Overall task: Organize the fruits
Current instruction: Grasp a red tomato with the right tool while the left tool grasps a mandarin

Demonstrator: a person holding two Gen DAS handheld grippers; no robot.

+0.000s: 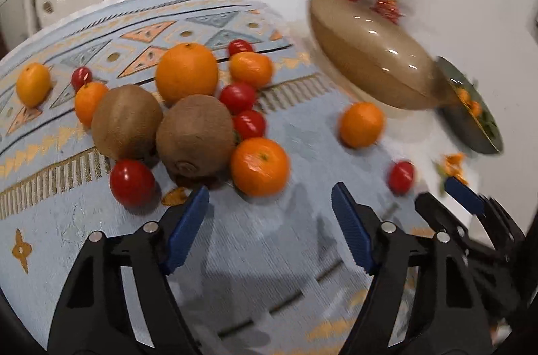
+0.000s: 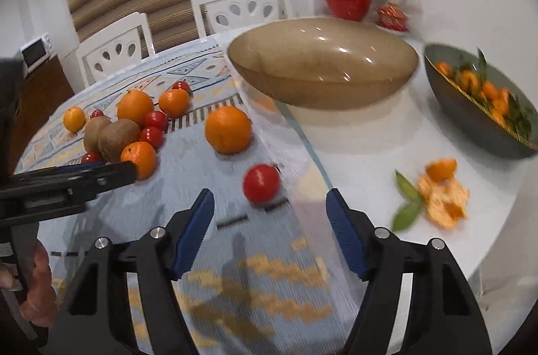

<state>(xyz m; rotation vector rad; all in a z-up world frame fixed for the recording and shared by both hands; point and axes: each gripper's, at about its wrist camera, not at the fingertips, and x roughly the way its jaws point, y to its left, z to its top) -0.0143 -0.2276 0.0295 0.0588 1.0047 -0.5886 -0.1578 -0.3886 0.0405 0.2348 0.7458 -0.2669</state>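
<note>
Toward the left edge of the desk (image 2: pixel 353 153), on the patterned blue cloth (image 2: pixel 201 160), lies the main heap of fruit: a small yellow-orange citrus (image 1: pixel 33 83) farthest left, then two kiwis (image 1: pixel 195 134) side by side and touching, a big orange (image 1: pixel 187 72) behind them, mandarins (image 1: pixel 259 165) and several cherry tomatoes (image 1: pixel 131 182) tucked around. The left tongs (image 1: pixel 269 220) hover just short of this heap, spread wide and empty, nearest the front kiwi and the front mandarin. Nearer the middle of the cloth one orange (image 2: pixel 228 129) sits alone, and a lone tomato (image 2: pixel 261 187) lies close to the cloth's right border; the right tongs (image 2: pixel 270 222) hang just before that tomato, also wide apart and holding nothing. Beyond the cloth's right border stands the empty brown glass bowl (image 2: pixel 322 66), likely the destination, and toward the right edge a grey dish (image 2: pixel 447 86) of mandarins with leaves, with loose peel (image 2: pixel 444 203) in front of it.

The fruits look light but round and prone to roll. The tomatoes seem smooth, slippery and easily burst, so a gentle pinch across the widest part suits them. The kiwis appear fuzzy and firmer, best taken across the short axis.
</note>
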